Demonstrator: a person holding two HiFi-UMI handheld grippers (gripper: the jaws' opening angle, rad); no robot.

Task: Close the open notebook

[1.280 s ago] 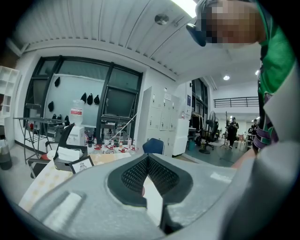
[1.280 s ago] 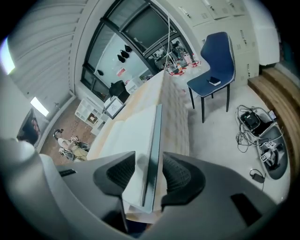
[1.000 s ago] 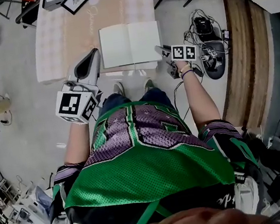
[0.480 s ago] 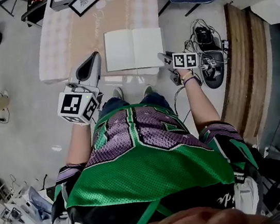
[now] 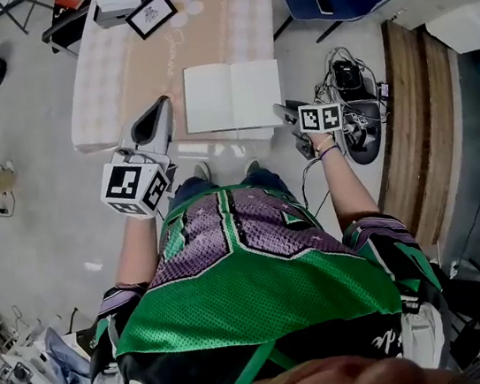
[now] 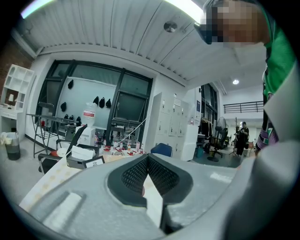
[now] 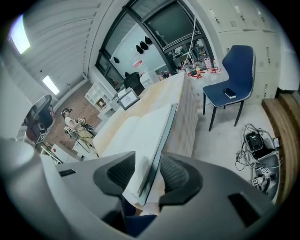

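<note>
Right claw (image 5: pixel 282 111) barely shifted: jaws apart astride notebook (image 5: pixel 232 96) edge.

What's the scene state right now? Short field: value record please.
notebook: white paper notebook, lying open at the near edge of the pink-clothed table
left hand-held gripper: jaws together, empty, left of the notebook, apart from it
right hand-held gripper: jaws apart, notebook's right edge between them; grip not confirmed
task status: notebook not yet closed
other: black picture frame at the table's far end
</note>
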